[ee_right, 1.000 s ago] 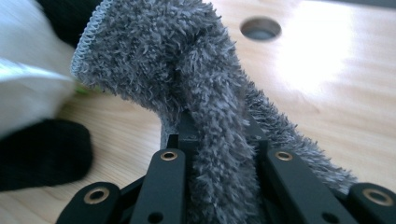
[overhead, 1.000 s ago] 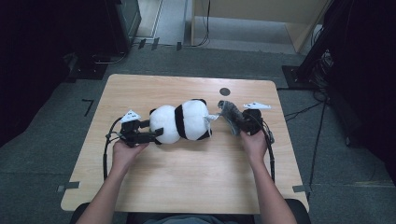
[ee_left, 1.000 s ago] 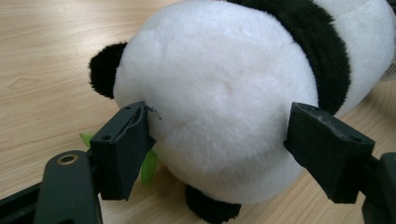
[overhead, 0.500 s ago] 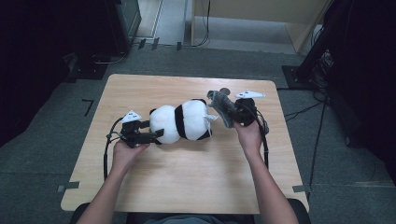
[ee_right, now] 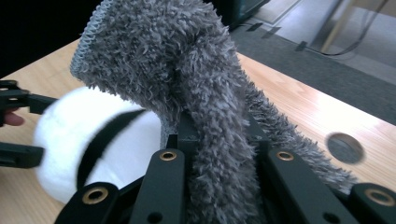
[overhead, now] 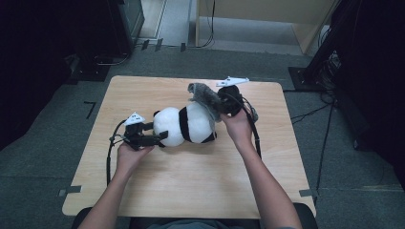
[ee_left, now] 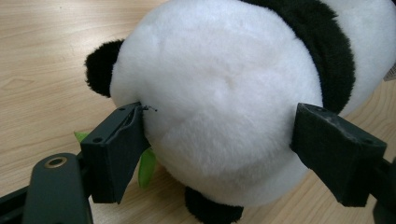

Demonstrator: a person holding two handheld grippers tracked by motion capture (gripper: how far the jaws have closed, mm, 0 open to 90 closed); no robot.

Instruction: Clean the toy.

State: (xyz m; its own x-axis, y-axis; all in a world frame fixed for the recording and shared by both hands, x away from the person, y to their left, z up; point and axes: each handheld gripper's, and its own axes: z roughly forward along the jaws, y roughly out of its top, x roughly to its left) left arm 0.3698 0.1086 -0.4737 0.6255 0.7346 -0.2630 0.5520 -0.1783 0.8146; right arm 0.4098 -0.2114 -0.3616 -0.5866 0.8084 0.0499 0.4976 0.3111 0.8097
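A black-and-white panda plush [overhead: 188, 124] lies on its side in the middle of the wooden table [overhead: 191, 191]. My left gripper [overhead: 161, 136] has the panda's white head [ee_left: 224, 79] between its wide-set jaws, which have just been opening a little. Both pads [ee_left: 116, 149] still touch the fur. My right gripper [overhead: 217, 106] is shut on a strip of grey fuzzy cloth [overhead: 203, 94] and holds it in the air over the panda's rear half. In the right gripper view the cloth [ee_right: 187, 70] drapes over the jaws [ee_right: 215, 140], with the panda [ee_right: 70, 135] below it.
A small green leaf [ee_left: 147, 165] sticks out under the panda's head. A round grommet hole [ee_right: 344, 148] sits in the tabletop near the far right. Beyond the table stand a dark cabinet [overhead: 119, 24] and wooden furniture [overhead: 267, 24], and cables [overhead: 325, 109] lie on the floor at right.
My right gripper has risen and moved left and away from the person, carrying the grey cloth from beside the panda to above its body. The left hand and panda have stayed put.
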